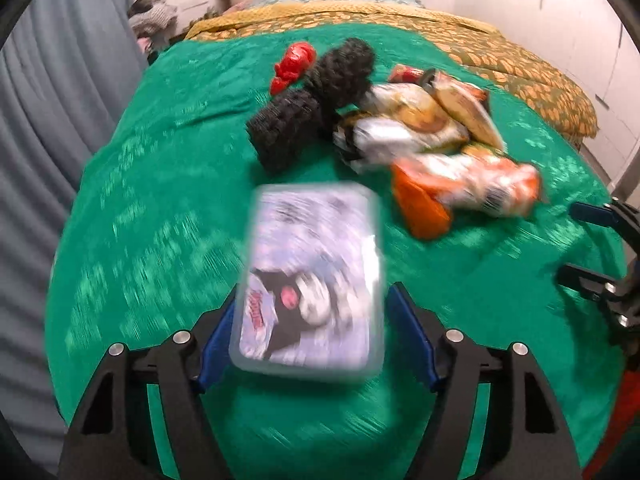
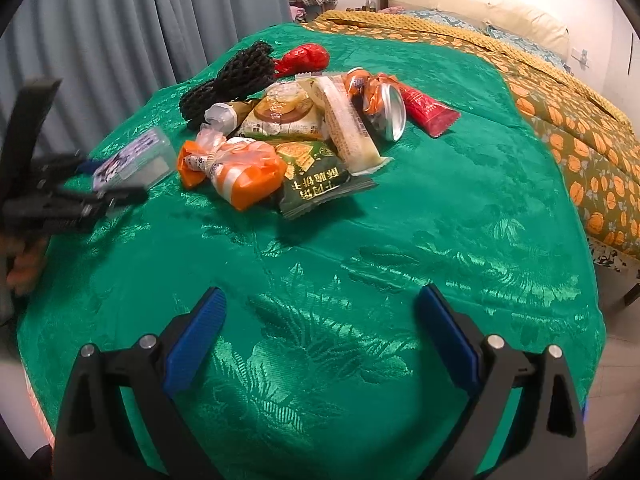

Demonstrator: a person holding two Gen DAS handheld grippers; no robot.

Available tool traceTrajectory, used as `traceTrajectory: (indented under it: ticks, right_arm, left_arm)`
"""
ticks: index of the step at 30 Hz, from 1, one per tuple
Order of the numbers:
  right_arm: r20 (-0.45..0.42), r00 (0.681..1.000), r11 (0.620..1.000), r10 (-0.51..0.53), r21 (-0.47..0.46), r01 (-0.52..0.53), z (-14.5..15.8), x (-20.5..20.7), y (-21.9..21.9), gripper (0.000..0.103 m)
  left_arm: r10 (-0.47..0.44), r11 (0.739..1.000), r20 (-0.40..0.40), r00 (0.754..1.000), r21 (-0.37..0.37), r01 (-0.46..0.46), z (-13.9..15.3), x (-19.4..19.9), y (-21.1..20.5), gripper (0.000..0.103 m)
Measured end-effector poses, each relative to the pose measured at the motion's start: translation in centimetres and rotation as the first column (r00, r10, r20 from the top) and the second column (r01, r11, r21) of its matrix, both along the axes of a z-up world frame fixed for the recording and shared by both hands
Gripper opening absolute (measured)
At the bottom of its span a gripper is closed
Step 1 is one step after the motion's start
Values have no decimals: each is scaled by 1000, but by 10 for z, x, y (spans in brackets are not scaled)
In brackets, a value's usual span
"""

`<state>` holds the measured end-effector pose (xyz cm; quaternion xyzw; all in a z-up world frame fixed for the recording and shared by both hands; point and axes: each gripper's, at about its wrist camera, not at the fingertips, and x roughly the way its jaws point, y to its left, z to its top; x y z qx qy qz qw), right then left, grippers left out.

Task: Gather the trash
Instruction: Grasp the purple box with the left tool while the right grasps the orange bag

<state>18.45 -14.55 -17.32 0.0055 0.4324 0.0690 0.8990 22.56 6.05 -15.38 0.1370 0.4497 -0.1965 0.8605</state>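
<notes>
Left claw (image 1: 310, 334) pinches a clear plastic box (image 1: 310, 280) above the green worktop (image 2: 440, 200); its contents are blurred. Right claw (image 2: 320, 332) is spread, empty. Wrapper pile (image 2: 296, 136) lies nearby.

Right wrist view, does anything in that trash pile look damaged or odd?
Yes. The drink can lies tipped on its side among the wrappers on the green cloth, and its body looks crushed. Nothing appears spilled around it.
</notes>
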Motion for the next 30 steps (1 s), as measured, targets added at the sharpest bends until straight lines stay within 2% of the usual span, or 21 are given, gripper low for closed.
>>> traceTrajectory:
  ticks: [2, 5, 9, 11, 13, 17, 19, 21, 23, 24, 25, 26, 30]
  right_arm:
    - [-2, 1000, 1000, 0, 4, 0, 0, 0, -1, 94]
    - [-6, 1000, 1000, 2, 3, -2, 0, 1, 0, 94]
    - [-5, 1000, 1000, 3, 29, -3, 0, 0, -3, 95]
    - [-1, 1000, 999, 12, 44, -12, 1, 0, -5, 94]
    - [14, 998, 997, 61, 55, -62, 6, 3, -3, 94]
    - [73, 981, 984, 180, -5, -180, 26, 24, 12, 94]
    - [58, 968, 970, 243, -32, -242, 30, 42, 22, 93]
    - [18, 958, 957, 285, -54, -284, 28, 61, 32, 84]
    - [-3, 949, 947, 314, -64, -314, 24, 75, 42, 70]
    - [-17, 945, 943, 326, -61, -327, 23, 80, 47, 67]
    - [-20, 943, 941, 333, -65, -333, 22, 82, 52, 59]
    - [-24, 941, 939, 338, -59, -339, 23, 81, 55, 47]
    - [-40, 948, 948, 315, -34, -316, 30, 67, 56, 46]
  left_arm:
    - [7, 1000, 7, 1000, 4, -7, 0, -8, -2, 73]
    - [22, 1000, 33, 999, 20, -23, -3, -14, -7, 90]
    - [68, 997, 50, 996, 24, -69, -6, -10, -7, 98]
    - [85, 996, 34, 996, 3, -86, -7, -7, -2, 99]
    - [115, 992, -4, 993, -44, -116, -9, -3, 5, 99]
    - [142, 989, -6, 990, -50, -142, -10, -2, 10, 99]
    - [142, 989, -6, 990, -49, -143, -10, -2, 9, 99]
    - [142, 989, -7, 990, -50, -142, -10, -1, 9, 99]
    - [142, 989, -7, 990, -51, -142, -10, -1, 9, 99]
    - [142, 988, -7, 990, -51, -142, -10, -1, 9, 99]
    - [142, 988, -7, 990, -52, -142, -10, -1, 9, 99]
    - [142, 988, -7, 990, -51, -142, -10, -1, 9, 99]
    - [142, 989, -7, 990, -51, -142, -10, -1, 9, 99]
